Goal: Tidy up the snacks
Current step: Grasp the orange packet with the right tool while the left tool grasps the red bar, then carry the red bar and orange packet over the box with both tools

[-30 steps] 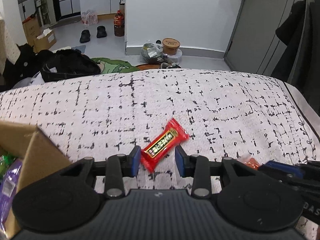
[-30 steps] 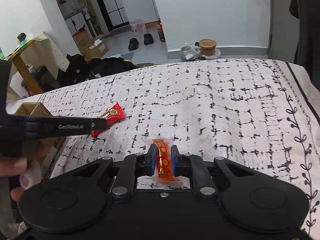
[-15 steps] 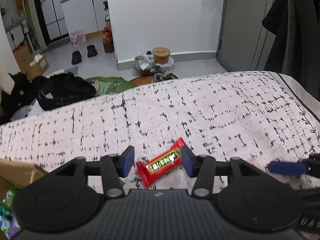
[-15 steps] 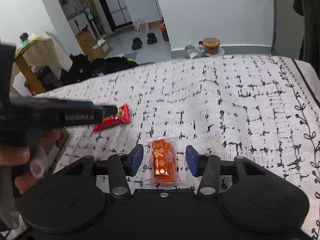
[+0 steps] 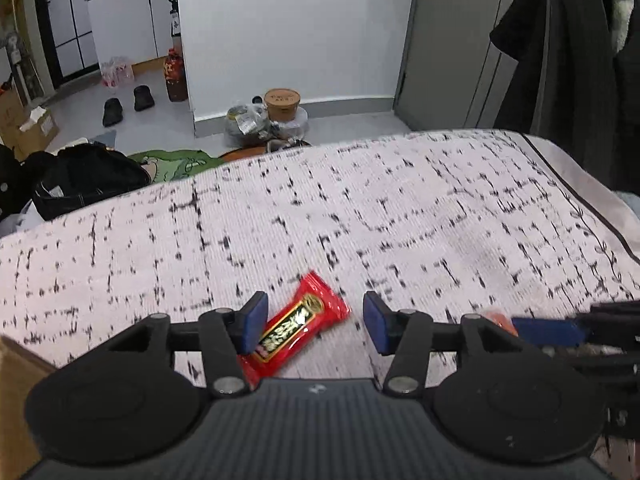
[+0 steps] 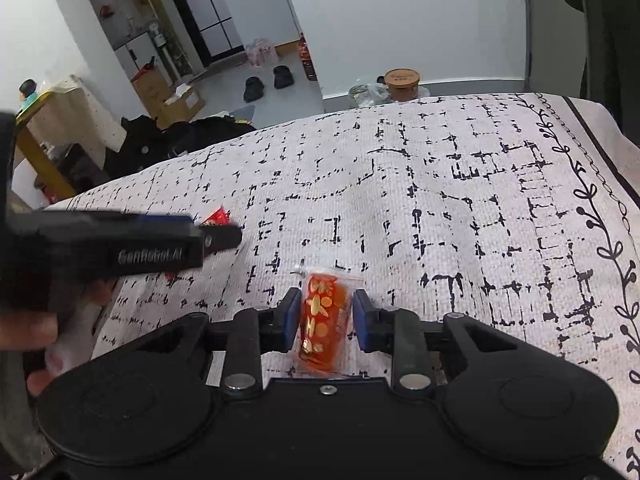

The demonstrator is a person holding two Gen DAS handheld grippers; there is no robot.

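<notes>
A: Item one: left hand-held gripper (image 5: 312,322). Jaws stand partly apart over the red candy bar (image 5: 294,328), which lies slantwise on the patterned bedspread (image 5: 400,208). The left pad touches or overlaps the wrapper; the right pad is clear of it. Nothing gripped.

B: Item two: right hand-held gripper (image 6: 326,320). Jaws have just been closing on the orange snack packet (image 6: 322,320), flat on the same bedspread. The pads sit just beside its edges; I cannot tell that they press yet.

A: Risks, as I judge them. The bar lies askew, so a closing jaw may catch one corner and swivel it away. The packet is thin and slick; pads may crumple it or slide over its top.

B: Differences between views. The right camera shows the left tool from the side with a hand (image 6: 24,324) on it, and only a scrap of the red bar (image 6: 216,216) behind it.

A: The left camera alone shows a cardboard box corner (image 5: 16,392) at near left, and the right tool's blue pad (image 5: 548,330) at far right.
</notes>
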